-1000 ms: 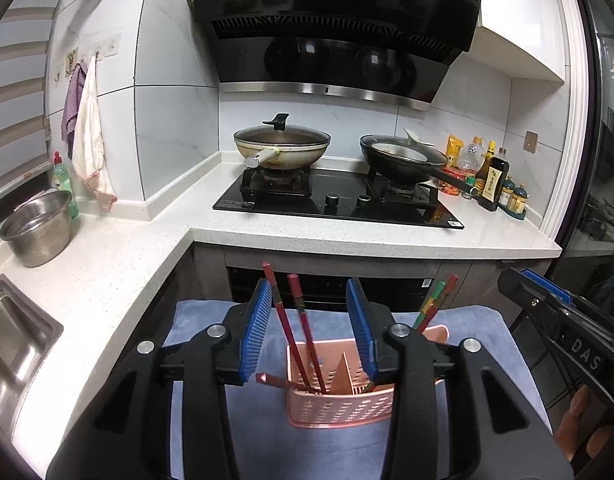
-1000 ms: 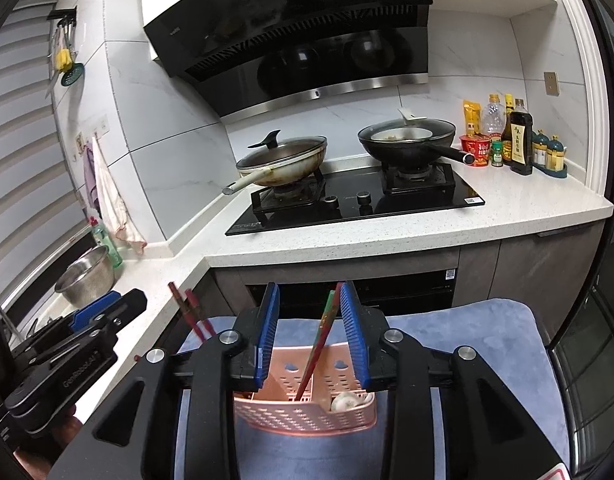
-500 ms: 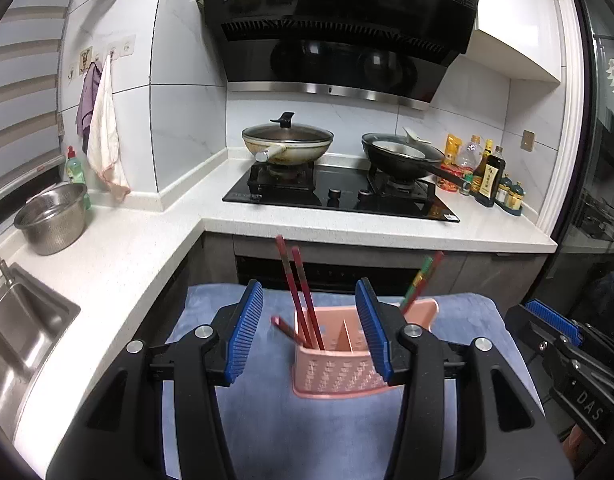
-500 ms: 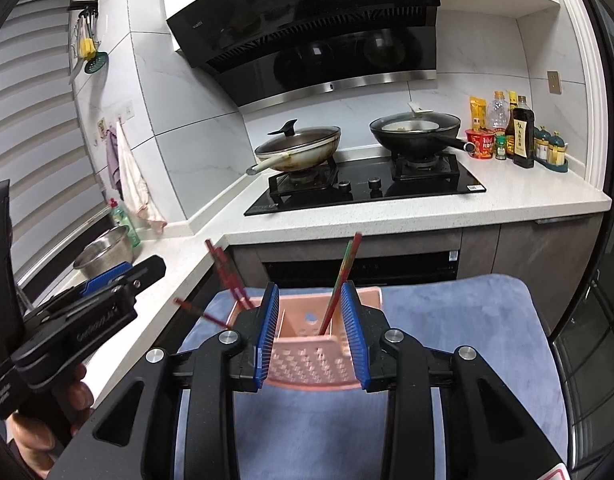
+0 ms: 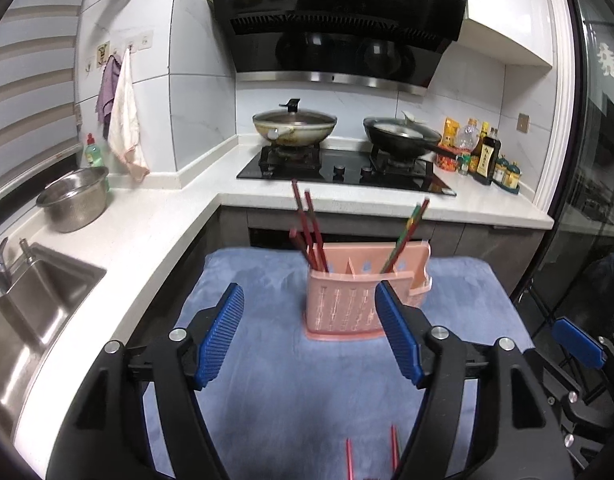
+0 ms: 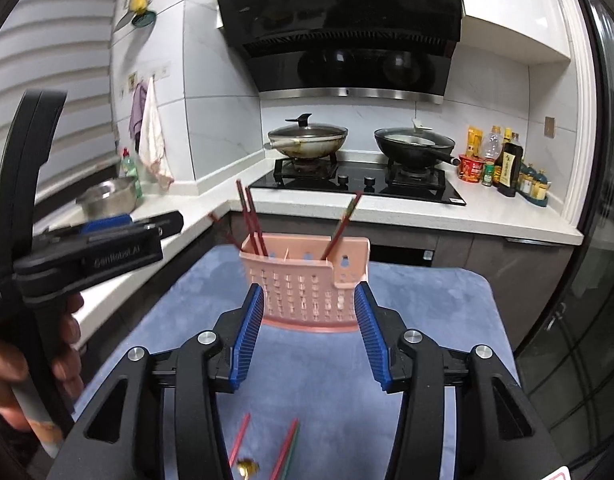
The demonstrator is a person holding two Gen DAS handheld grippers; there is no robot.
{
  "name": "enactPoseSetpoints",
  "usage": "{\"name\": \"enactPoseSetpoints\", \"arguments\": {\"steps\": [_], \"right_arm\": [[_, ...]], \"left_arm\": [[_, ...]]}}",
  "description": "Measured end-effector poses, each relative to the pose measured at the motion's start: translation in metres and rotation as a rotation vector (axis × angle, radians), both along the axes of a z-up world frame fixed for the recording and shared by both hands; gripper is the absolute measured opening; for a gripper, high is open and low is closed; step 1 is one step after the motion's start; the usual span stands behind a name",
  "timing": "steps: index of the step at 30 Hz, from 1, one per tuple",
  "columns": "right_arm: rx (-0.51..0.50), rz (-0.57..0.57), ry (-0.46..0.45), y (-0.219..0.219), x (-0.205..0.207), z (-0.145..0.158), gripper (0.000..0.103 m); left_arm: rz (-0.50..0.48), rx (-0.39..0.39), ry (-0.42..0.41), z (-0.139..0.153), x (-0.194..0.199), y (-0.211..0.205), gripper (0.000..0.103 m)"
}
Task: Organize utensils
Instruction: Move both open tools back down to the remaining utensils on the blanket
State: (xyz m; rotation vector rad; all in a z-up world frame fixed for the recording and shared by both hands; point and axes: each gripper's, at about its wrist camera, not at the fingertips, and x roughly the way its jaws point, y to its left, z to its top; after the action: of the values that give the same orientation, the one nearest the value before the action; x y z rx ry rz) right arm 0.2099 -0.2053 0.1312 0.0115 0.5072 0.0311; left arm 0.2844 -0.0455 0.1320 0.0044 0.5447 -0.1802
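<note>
A pink perforated utensil holder [image 5: 347, 300] stands on a blue cloth mat [image 5: 267, 380]; it also shows in the right wrist view [image 6: 303, 288]. Dark red chopsticks [image 5: 307, 228] lean in its left compartment and a red-green pair [image 5: 407, 236] in its right. Loose chopsticks [image 6: 287, 448] lie on the mat near me, with their tips in the left wrist view [image 5: 371, 456]. My left gripper [image 5: 311, 336] is open and empty, short of the holder. My right gripper [image 6: 309, 336] is open and empty, just in front of the holder.
The white counter [image 5: 147, 232] wraps around the left and back, with a sink [image 5: 27, 312], a steel bowl [image 5: 73, 204], a hob with two pans [image 5: 347, 136] and bottles [image 5: 483, 156]. A glass door [image 6: 595, 280] stands at the right.
Both grippers have drawn back and away from the holder and opened wider. Loose chopsticks on the near mat have come into view.
</note>
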Motion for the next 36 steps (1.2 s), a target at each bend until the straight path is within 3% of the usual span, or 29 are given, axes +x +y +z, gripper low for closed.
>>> {"name": "enactPoseSetpoints", "arguments": {"steps": [8, 14, 22, 34, 36], "right_arm": [[0.014, -0.003, 0.122, 0.008, -0.056, -0.05, 0.047], [0.005, -0.024, 0.224, 0.014, -0.094, -0.098, 0.047], [0.054, -0.065, 0.37, 0.013, -0.13, -0.157, 0.047], [0.053, -0.05, 0.442, 0.028, -0.15, -0.196, 0.047], [0.053, -0.044, 0.448, 0.031, -0.151, -0.199, 0.044]], "left_arm": [[0.004, -0.007, 0.115, -0.051, -0.053, 0.021, 0.066], [-0.003, 0.034, 0.197, -0.099, -0.092, 0.031, 0.066], [-0.001, 0.032, 0.369, -0.168, -0.134, 0.037, 0.066], [-0.021, 0.048, 0.425, -0.2, -0.168, 0.036, 0.066], [-0.029, 0.052, 0.43, -0.203, -0.171, 0.034, 0.066]]}}
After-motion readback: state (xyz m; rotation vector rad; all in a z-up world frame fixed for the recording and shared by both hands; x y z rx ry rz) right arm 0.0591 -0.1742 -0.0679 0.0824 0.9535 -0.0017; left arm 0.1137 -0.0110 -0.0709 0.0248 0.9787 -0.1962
